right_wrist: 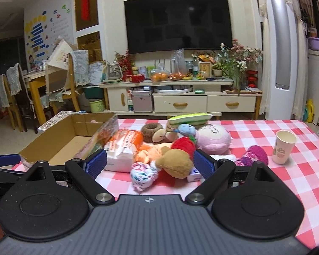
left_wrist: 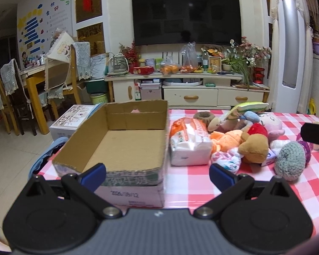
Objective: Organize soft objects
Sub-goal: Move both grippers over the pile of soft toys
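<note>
The desk (left_wrist: 308, 182) wears a red-and-white checked cloth. On its left end sits an open cardboard box (left_wrist: 125, 146), a date stamp on its near wall reading upside down, roughly 2026/09/12. Just right of it lies a tissue pack (left_wrist: 189, 144) with orange print too blurred to read, touching the heap of plush toys (right_wrist: 180, 148). A printed paper cup (right_wrist: 284, 146) stands well apart. The left gripper (left_wrist: 157, 173) and right gripper (right_wrist: 150, 162) both have fingers spread wide, holding nothing.

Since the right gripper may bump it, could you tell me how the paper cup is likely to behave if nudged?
The paper cup stands upright and looks empty, so it is probably light and tips easily. Its round wall suggests it would roll across the checked tablecloth. Thin paper would likely crush under a firm squeeze.
</note>
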